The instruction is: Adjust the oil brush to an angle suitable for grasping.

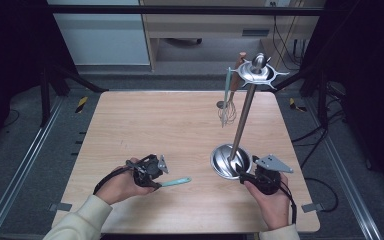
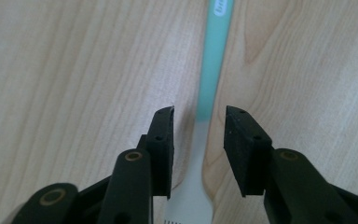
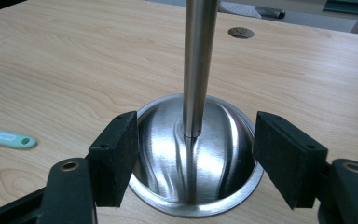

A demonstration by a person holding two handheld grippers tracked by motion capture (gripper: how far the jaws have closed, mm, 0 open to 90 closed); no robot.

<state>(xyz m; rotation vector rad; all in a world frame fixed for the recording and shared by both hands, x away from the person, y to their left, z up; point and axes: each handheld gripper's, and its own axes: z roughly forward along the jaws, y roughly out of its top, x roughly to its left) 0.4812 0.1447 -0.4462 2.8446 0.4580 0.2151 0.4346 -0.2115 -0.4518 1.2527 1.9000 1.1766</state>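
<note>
A utensil with a teal handle and a white slotted head (image 2: 213, 70) lies flat on the wooden table (image 1: 145, 125); its handle sticks out to the right of my left hand (image 1: 176, 181). My left gripper (image 2: 199, 113) is open, one jaw on each side of the handle's pale neck, with a gap on both sides. It sits low at the front left (image 1: 155, 180). A steel utensil stand has a round shiny base (image 3: 223, 154) and a pole (image 3: 196, 60). My right gripper (image 3: 196, 137) is open wide, its jaws flanking the base, at the front right (image 1: 246, 175).
The stand's pole (image 1: 242, 117) rises to a hooked hub (image 1: 257, 71), from which a whisk (image 1: 226, 109) and a wooden-handled tool (image 1: 238, 70) hang. The teal handle's end (image 3: 7, 138) lies left of the base. A round hole (image 3: 240, 32) is set in the table behind the stand.
</note>
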